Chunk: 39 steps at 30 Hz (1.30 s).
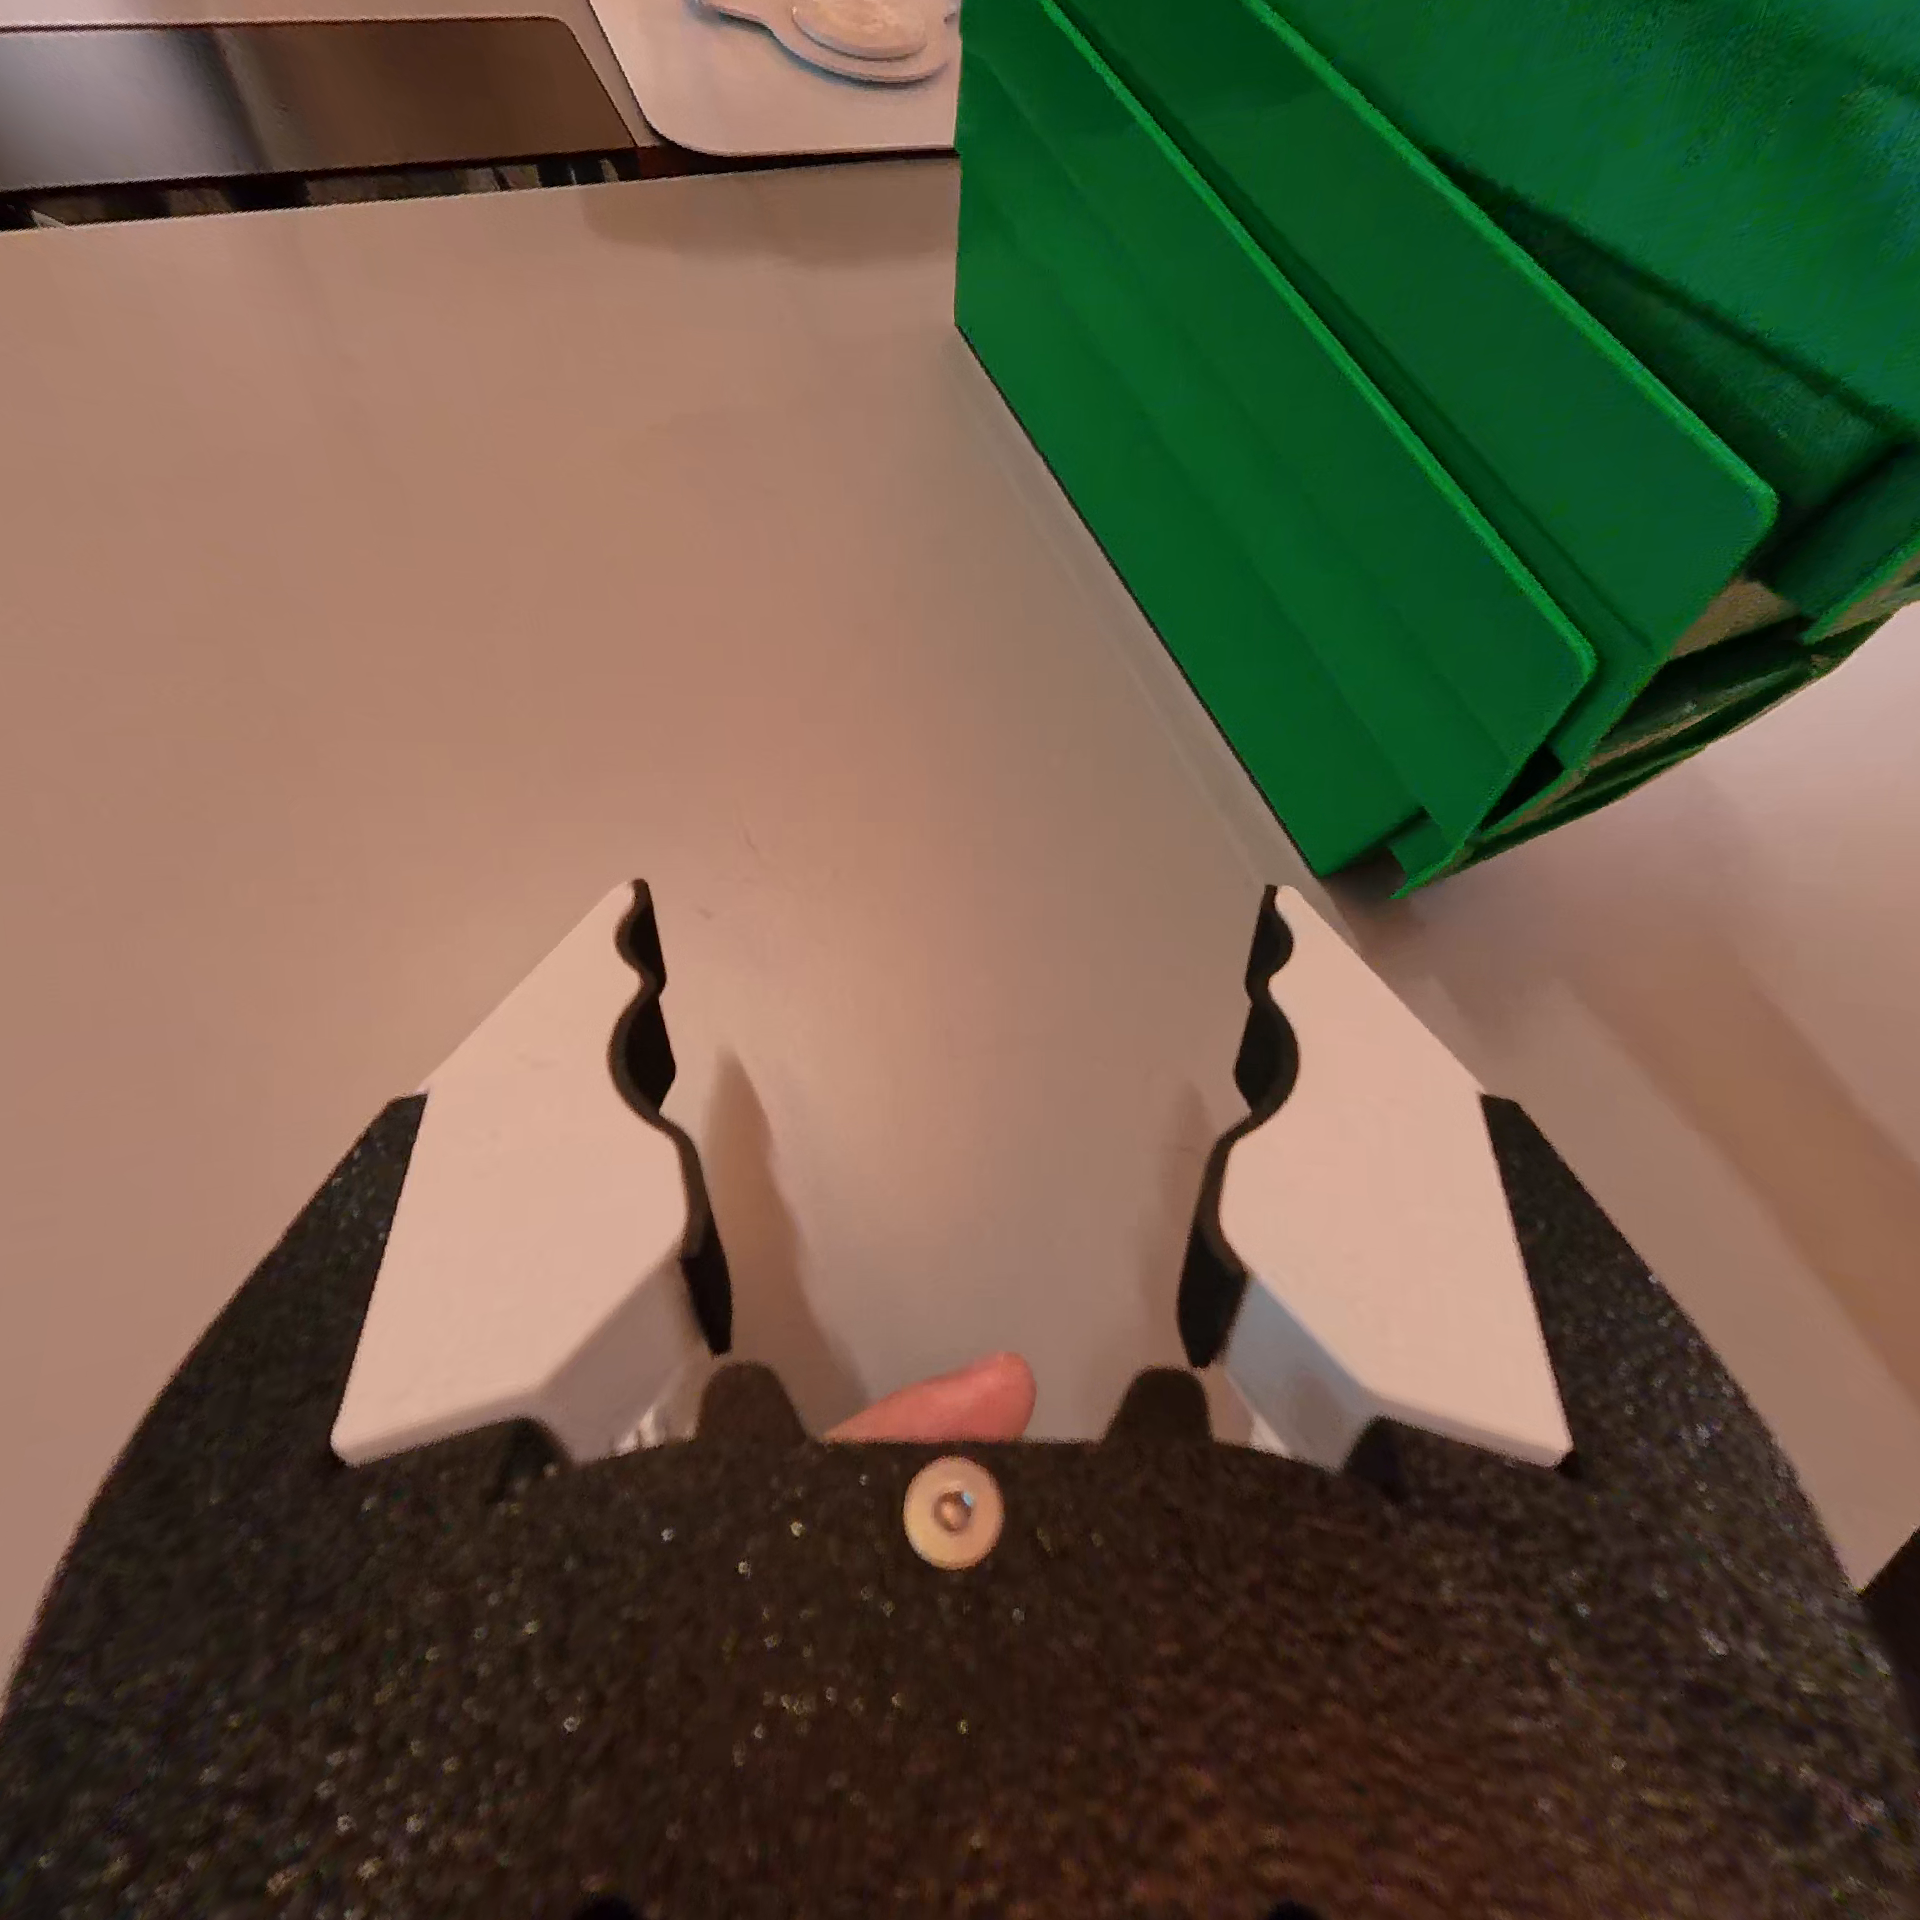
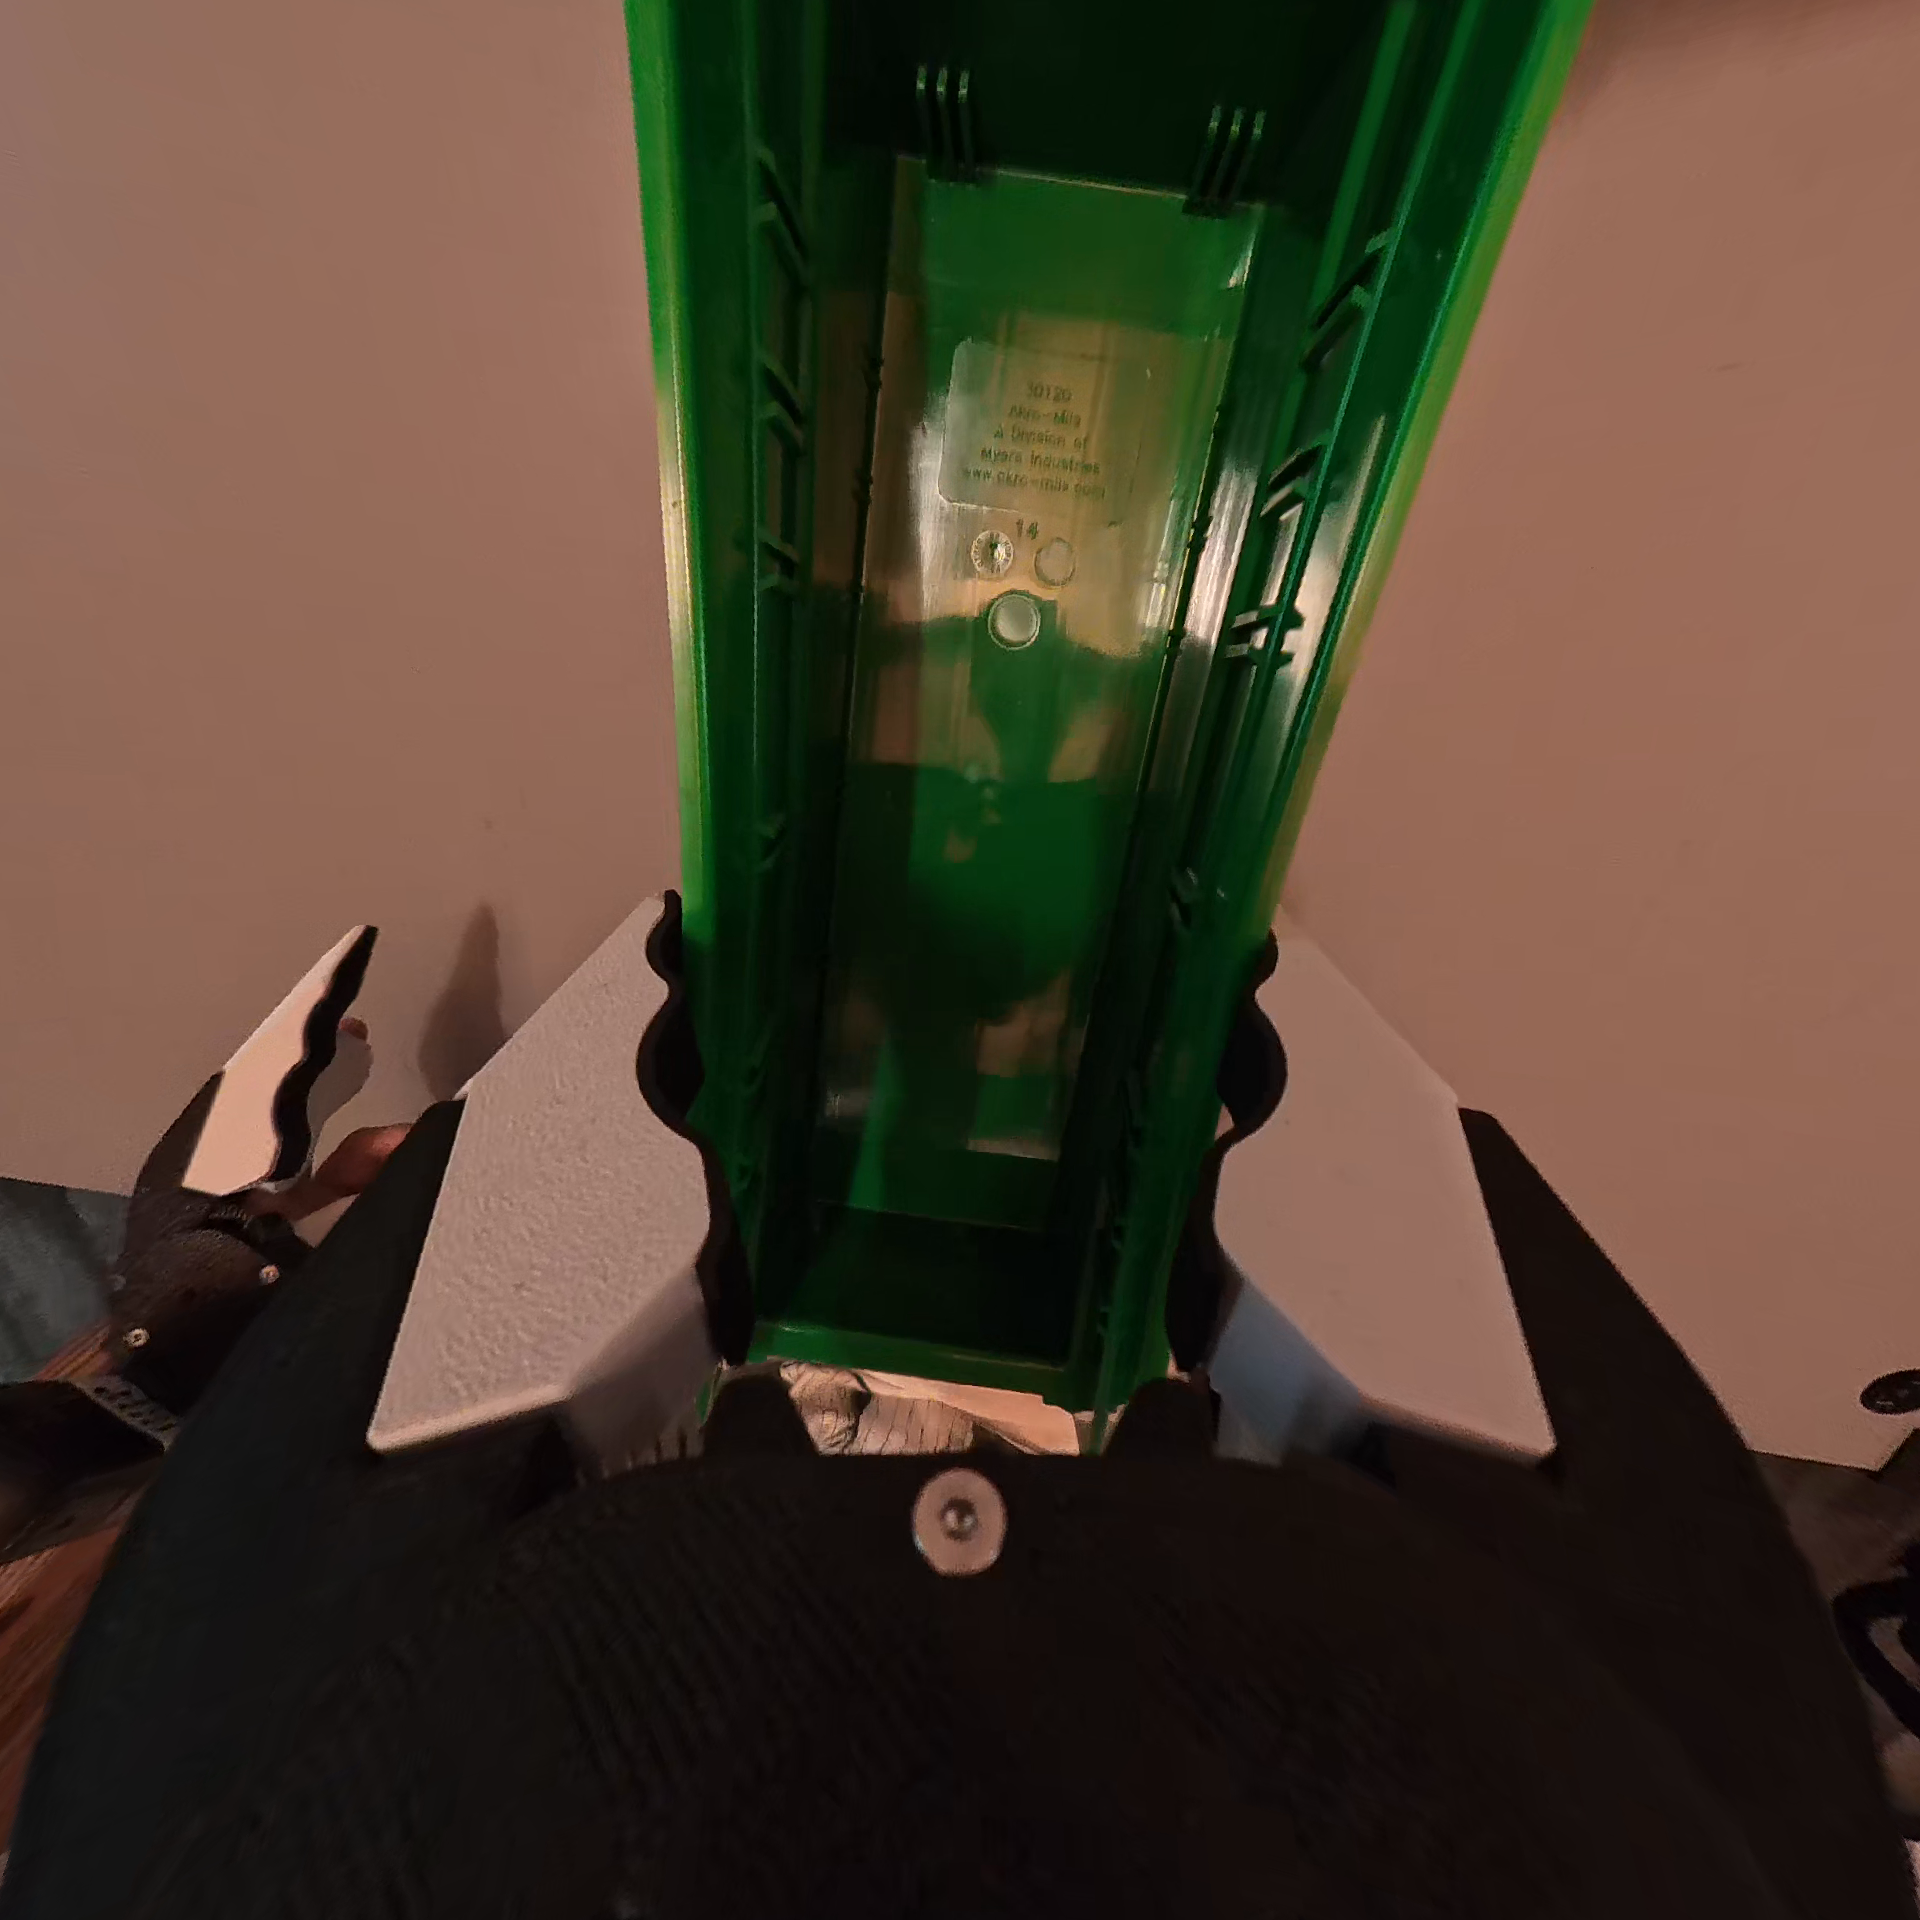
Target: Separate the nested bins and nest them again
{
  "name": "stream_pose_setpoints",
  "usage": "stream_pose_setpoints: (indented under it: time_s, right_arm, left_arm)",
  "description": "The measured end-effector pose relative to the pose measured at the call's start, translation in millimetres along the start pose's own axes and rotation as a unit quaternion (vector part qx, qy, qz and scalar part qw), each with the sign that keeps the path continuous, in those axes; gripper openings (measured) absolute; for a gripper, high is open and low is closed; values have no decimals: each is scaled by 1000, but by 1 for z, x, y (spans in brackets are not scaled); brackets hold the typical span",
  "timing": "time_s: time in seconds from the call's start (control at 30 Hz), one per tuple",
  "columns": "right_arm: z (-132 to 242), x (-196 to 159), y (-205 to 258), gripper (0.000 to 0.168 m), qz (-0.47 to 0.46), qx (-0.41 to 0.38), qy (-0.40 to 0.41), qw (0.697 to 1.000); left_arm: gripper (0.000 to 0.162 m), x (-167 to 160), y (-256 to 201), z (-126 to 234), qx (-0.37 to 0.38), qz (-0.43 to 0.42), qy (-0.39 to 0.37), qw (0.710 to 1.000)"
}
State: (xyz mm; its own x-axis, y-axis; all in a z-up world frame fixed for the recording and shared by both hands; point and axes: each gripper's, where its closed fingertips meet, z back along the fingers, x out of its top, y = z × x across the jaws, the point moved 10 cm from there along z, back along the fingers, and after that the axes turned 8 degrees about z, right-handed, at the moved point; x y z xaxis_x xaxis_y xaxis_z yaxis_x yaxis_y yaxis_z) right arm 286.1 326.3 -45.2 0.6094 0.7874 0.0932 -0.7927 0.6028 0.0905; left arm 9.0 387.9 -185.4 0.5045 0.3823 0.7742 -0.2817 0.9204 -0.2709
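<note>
A stack of nested green bins (image 1: pixel 1351 468) stands at the upper right of the left wrist view, on the beige table (image 1: pixel 520 571), with the upper bins fanned out at a tilt. My left gripper (image 1: pixel 956 894) is open and empty, over bare table to the left of the stack. In the right wrist view I look down into the long green bins (image 2: pixel 1039 675). My right gripper (image 2: pixel 966 920) is shut on their near end, with one pad on each outer side wall. A second rim shows along the right side.
The table's back edge runs across the top of the left wrist view, with a dark gap (image 1: pixel 312 104) behind it. A grey surface holding a round white object (image 1: pixel 862 42) lies beyond. The left gripper's finger (image 2: pixel 312 1049) shows at lower left of the right wrist view.
</note>
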Motion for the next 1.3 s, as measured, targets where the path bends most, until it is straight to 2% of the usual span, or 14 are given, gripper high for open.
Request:
stream_pose_setpoints:
  time_s: [0.27, 0.67, 0.97, 1.13, 1.2, 1.3]
  right_arm:
    - [26, 4, 1, 101, 3, 7, -36, 999]
    - [26, -2, -13, 100, -14, 66, -63, 996]
    - [41, 4, 1, 98, 25, 21, -61, 998]
    - [44, 2, -4, 99, 14, 39, -70, 997]
    - [44, 0, -7, 99, -11, 84, -76, 994]
    - [46, -1, -9, 99, -16, 102, -85, 991]
  left_arm:
    - [110, -1, -1, -1, -2, -1, 2, 1000]
    - [110, -1, -5, -2, -4, -4, 2, 1000]
    - [110, -2, -4, -4, -5, -2, 4, 1000]
    - [110, -1, -2, -4, -6, 2, 4, 1000]
    - [110, -1, -1, -4, -7, 3, 4, 1000]
    - [110, -2, -2, -4, -8, 3, 4, 1000]
